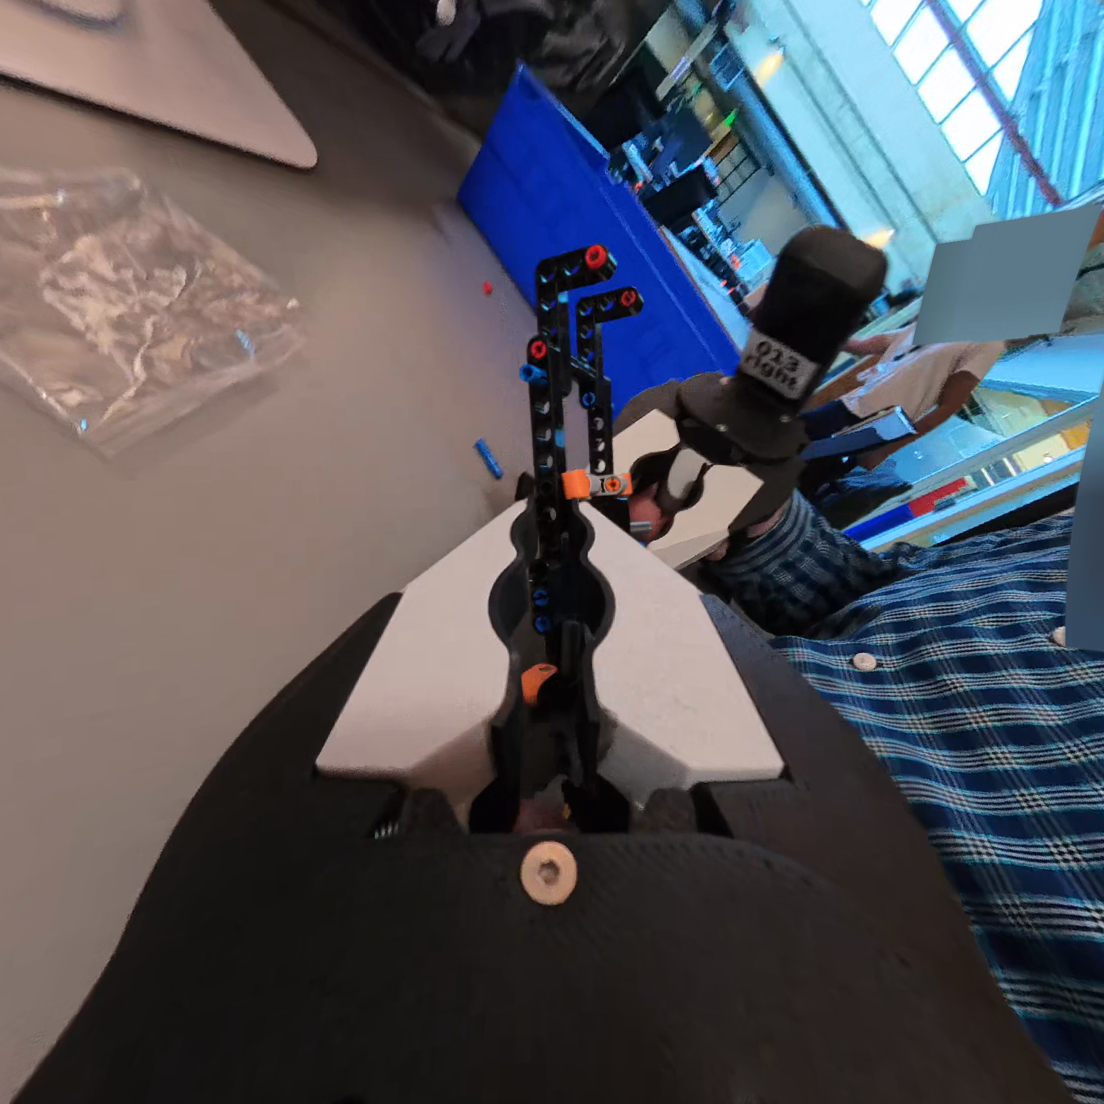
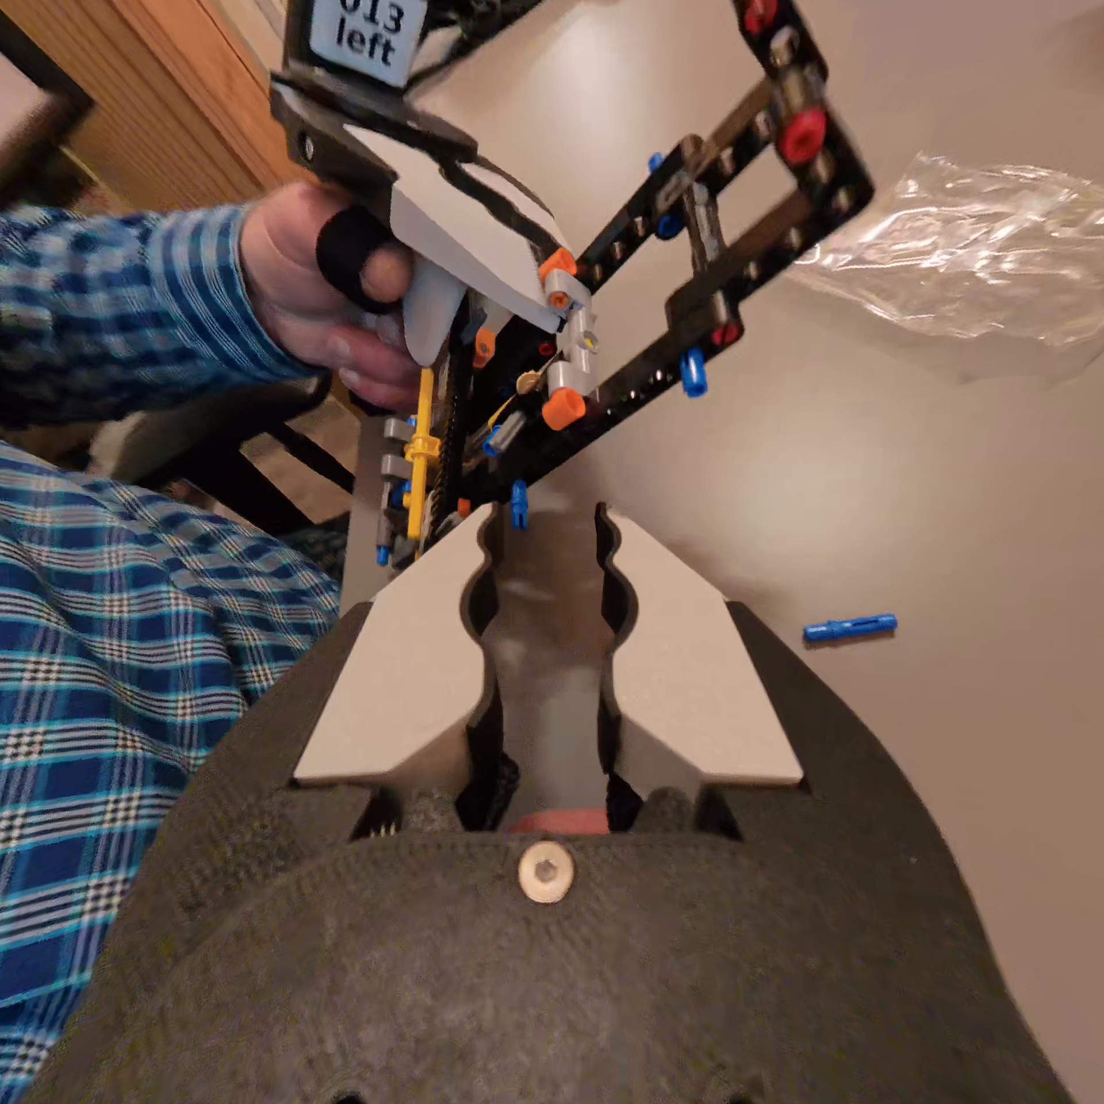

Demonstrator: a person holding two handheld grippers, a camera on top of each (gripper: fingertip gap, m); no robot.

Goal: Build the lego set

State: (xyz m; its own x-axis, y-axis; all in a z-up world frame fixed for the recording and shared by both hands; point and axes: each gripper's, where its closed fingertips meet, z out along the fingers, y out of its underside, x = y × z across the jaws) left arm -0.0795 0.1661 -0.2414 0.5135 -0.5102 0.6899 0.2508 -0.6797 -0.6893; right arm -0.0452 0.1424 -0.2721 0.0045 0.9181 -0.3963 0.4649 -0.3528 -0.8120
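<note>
My left tool [image 1: 552, 537] is pressed together on the lego assembly [image 1: 567, 382], its two fingers pinching the black beams low down; orange and blue pieces sit inside the grip. The assembly runs forward out of the jaws, held clear above the worktop [image 1: 370, 370]. Two black L-shaped beams with red pins cap its far end. An orange-and-grey connector [image 1: 597, 484] juts from its right side, just past my fingertips.

My right tool [image 2: 546, 520] is spread, nothing between its fingers. It sits just beside the near end of the assembly [image 2: 687, 287]; whether the tips touch it, I cannot tell. From this side I see the black frame with red, blue and orange pins, a yellow axle [image 2: 422, 454] and grey connectors. The left tool [image 2: 514, 269] clamps it from above, a hand [image 2: 310, 287] on the trigger, plaid sleeve behind.

On the worktop: a loose blue pin [image 2: 849, 627] to the right of my right tool, well apart from the assembly. Farther out, crumpled clear plastic bags [image 1: 137, 304]. A small red piece [image 1: 487, 288] lies near a blue bin [image 1: 567, 239] at the far edge. A pale flat board [image 1: 179, 89] lies beyond the bags.
</note>
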